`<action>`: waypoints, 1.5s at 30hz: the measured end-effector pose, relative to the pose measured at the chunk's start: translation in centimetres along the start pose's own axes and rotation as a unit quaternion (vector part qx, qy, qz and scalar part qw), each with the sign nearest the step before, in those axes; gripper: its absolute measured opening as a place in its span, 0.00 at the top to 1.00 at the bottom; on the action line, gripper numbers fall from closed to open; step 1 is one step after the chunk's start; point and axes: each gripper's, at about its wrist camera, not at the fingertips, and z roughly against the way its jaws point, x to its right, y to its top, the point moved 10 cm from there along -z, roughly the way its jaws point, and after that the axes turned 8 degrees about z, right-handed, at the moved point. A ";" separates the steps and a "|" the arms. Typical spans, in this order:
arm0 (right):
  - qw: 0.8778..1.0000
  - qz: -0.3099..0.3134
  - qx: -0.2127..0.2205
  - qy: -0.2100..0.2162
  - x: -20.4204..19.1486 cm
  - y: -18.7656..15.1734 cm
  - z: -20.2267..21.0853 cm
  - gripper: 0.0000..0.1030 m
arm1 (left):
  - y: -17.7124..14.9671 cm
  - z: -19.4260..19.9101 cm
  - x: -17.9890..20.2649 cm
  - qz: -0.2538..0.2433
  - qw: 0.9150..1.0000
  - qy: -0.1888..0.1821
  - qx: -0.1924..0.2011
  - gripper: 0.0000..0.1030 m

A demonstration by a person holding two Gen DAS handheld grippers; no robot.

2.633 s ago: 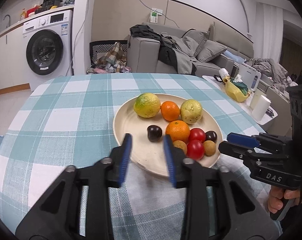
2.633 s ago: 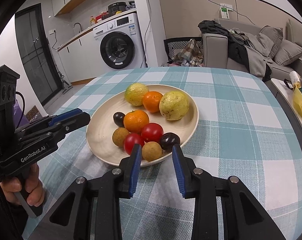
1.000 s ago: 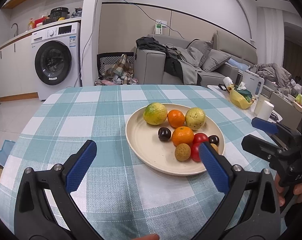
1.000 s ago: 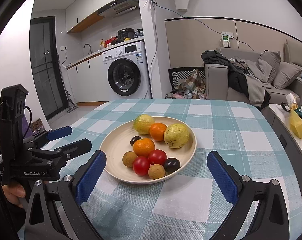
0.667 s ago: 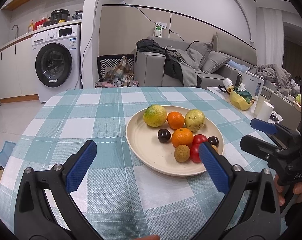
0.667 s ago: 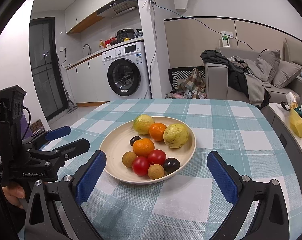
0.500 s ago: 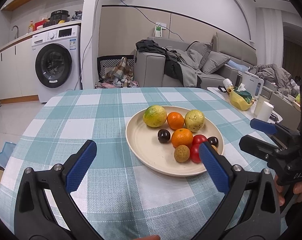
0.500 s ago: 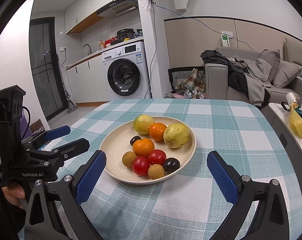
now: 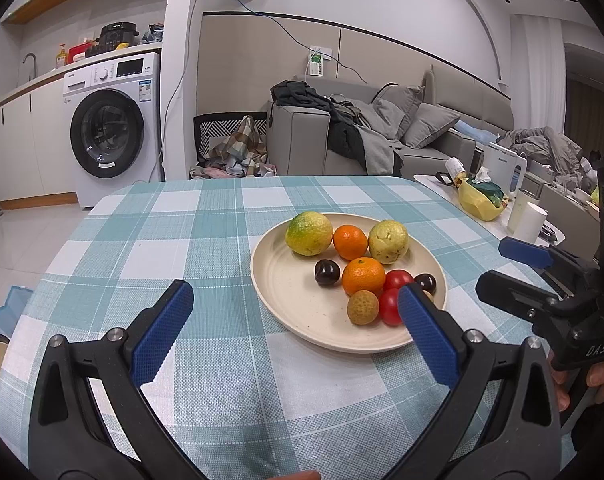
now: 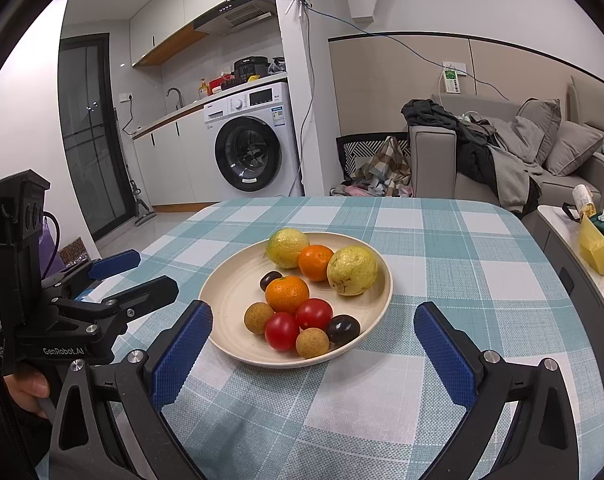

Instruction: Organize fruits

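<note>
On the checked tablecloth all fruits sit on the plate, and we hold the left gripper and right gripper wide, empty.

We see one bench under a teal-and-white checked cloth. Directly on the cloth sits a single cream plate, right of centre in the left wrist view, loaded with fruit.

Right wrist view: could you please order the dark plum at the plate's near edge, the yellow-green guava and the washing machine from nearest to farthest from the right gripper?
1. Dark plum, at the plate's near edge, closest to the right gripper.
2. Yellow-green guava, on the plate's far right side.
3. Washing machine, far off beyond the table, left of centre.
</note>
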 end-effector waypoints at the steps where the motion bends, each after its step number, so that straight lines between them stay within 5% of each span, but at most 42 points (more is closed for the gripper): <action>1: 1.000 0.000 0.000 0.000 0.0 0.0 0.0 0.00 | 0.0 0.0 0.0 0.000 1.000 0.000 0.000 0.01; 45: 1.000 0.000 -0.001 0.000 0.0 0.1 0.0 0.00 | -0.4 0.2 0.1 -0.001 1.000 0.001 0.002 0.01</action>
